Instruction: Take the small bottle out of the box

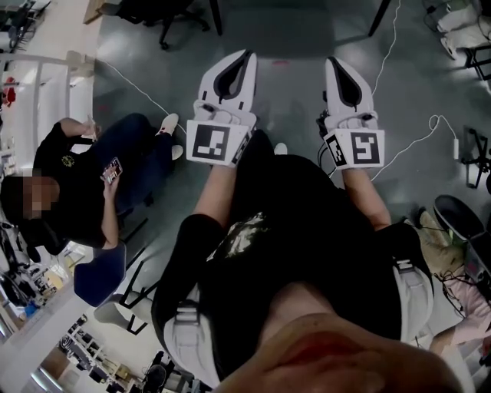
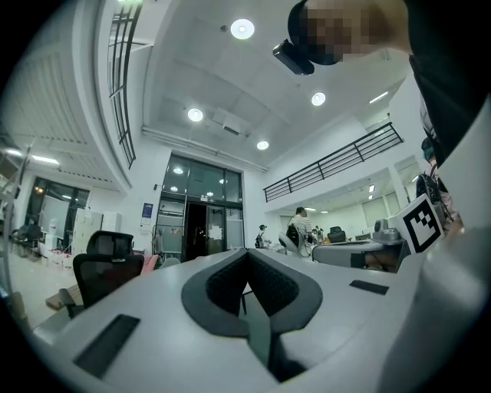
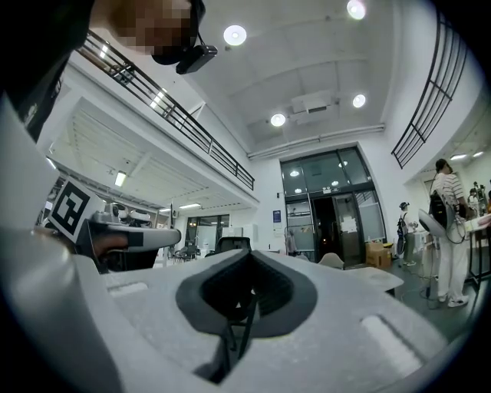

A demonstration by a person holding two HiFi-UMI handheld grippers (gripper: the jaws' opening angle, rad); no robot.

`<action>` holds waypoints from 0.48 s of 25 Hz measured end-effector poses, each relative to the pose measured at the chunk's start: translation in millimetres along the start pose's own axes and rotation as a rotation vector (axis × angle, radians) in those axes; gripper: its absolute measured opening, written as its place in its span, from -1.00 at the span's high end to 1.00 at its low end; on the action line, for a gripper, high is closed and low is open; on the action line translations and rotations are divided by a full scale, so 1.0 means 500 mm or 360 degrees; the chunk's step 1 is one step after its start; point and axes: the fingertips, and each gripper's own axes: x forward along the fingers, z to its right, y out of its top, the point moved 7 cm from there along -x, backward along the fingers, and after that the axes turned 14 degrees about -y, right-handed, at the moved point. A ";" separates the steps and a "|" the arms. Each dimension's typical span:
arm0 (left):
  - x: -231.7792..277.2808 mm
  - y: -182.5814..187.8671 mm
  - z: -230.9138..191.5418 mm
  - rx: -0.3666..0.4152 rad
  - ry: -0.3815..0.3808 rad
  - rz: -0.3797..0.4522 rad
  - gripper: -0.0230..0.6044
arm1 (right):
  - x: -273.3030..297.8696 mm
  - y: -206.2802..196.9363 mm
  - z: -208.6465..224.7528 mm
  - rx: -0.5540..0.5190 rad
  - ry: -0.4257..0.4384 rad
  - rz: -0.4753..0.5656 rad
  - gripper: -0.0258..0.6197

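No box and no small bottle show in any view. In the head view my left gripper (image 1: 233, 60) and right gripper (image 1: 341, 67) are held side by side in front of my body, over the grey floor. Both are shut, their jaws pressed together with nothing between them. The left gripper view looks along its shut left gripper (image 2: 247, 259) up into a tall hall with ceiling lights. Beyond the shut right gripper (image 3: 249, 259), the right gripper view takes in the same hall and its glass doors.
A seated person (image 1: 84, 180) with a phone is at my left beside a blue chair (image 1: 100, 272). White cables (image 1: 414, 146) run over the floor at the right. An office chair (image 1: 173, 19) stands ahead. A black chair (image 2: 107, 269) and standing people (image 3: 445, 230) are farther off.
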 end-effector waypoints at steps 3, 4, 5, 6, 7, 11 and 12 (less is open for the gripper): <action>0.008 -0.007 -0.007 -0.0013 -0.0013 -0.0009 0.90 | 0.011 -0.004 0.005 0.0001 -0.0004 -0.0010 0.93; 0.013 -0.012 -0.011 -0.0018 -0.0017 -0.0006 0.90 | 0.014 -0.007 0.008 0.0000 -0.0011 -0.0009 0.93; 0.017 -0.017 -0.017 -0.0022 -0.0021 -0.0002 0.90 | 0.019 -0.011 0.010 -0.0003 -0.0019 -0.0006 0.93; 0.023 -0.024 -0.024 -0.0025 -0.0025 0.0001 0.90 | 0.023 -0.015 0.013 -0.0008 -0.0028 -0.0002 0.93; 0.030 -0.029 -0.030 -0.0025 -0.0030 0.0005 0.90 | 0.029 -0.019 0.017 -0.0013 -0.0037 0.0000 0.93; 0.069 -0.027 -0.049 -0.0025 -0.0062 0.0017 0.90 | 0.059 -0.024 0.039 -0.0027 -0.0074 0.0001 0.93; 0.078 -0.026 -0.056 -0.0007 -0.0069 0.0023 0.90 | 0.070 -0.022 0.043 -0.0033 -0.0080 0.0005 0.93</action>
